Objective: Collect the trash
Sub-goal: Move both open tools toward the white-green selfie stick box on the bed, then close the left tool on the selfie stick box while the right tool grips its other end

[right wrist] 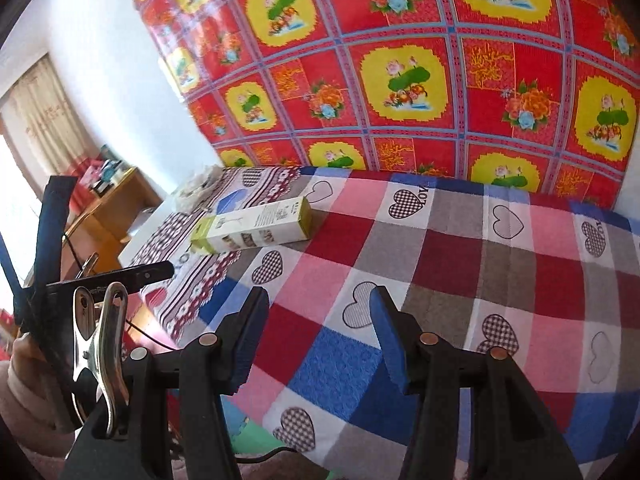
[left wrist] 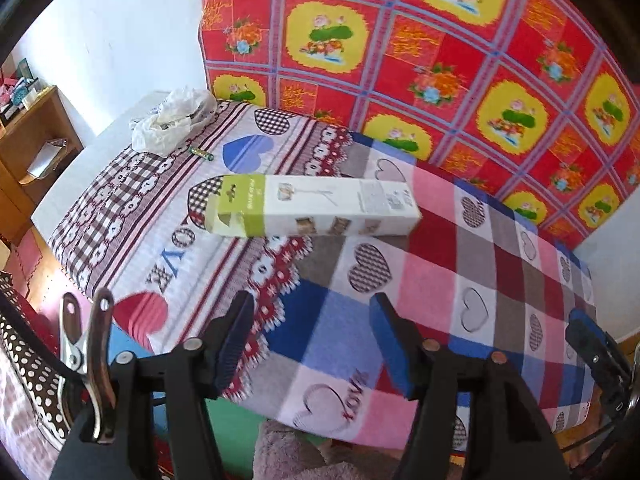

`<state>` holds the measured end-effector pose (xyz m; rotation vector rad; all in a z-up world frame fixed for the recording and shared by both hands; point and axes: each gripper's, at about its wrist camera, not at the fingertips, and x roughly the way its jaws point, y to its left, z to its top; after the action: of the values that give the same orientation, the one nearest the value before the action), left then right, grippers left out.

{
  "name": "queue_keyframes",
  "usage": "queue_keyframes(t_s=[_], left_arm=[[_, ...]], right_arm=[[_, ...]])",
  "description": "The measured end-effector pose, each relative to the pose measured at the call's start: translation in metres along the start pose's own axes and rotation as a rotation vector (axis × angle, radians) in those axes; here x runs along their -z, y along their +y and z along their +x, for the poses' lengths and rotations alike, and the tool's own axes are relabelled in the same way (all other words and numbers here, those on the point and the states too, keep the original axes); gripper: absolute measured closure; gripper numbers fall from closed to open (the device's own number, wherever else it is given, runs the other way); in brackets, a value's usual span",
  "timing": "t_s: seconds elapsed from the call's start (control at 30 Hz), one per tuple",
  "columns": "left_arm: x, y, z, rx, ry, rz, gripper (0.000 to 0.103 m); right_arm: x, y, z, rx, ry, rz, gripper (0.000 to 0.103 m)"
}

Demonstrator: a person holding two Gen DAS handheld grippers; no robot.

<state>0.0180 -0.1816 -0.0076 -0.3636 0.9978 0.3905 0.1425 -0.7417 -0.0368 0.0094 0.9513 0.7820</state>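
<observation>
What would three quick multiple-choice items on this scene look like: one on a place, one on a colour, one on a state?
1. Where does the long carton lie?
A. flat on the patterned bedspread
B. on the wooden shelf
C. on the floor

2. What colour is the band at the carton's open end?
A. red
B. green
C. black

3. How do the jaws of the left gripper stand?
A. shut on the carton
B. shut on the plastic bag
C. open, with nothing between them

Key:
1 A, the carton rests on its side on the bedspread, well short of the crumpled white plastic bag at the far corner.
2 B, a light green band wraps the end with the cut-out.
3 C, only bedspread shows between the blue pads, and the carton lies farther off.
</observation>
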Motion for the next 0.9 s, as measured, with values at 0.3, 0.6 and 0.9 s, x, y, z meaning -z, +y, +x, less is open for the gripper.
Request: queue_keyframes(t_s=[0.3, 0.6, 0.9], left_arm=[[-0.042, 0.045, 0.04, 0.05, 0.051, -0.016, 0.02], [-0.072, 0.07, 0.087, 0.061, 0.074, -0.021, 0.01], [-0.083, 0.083, 0.116, 0.072, 0.072, -0.006, 0.005]], right_arm=[[-0.011, 0.024, 0.041, 0.052, 0.022, 0.063, 0.043], [-0.017, 0.034, 0.075, 0.115, 0.047, 0.116, 0.043], [-0.042, 0.045, 0.127, 0.137, 0.096, 0.109, 0.042]])
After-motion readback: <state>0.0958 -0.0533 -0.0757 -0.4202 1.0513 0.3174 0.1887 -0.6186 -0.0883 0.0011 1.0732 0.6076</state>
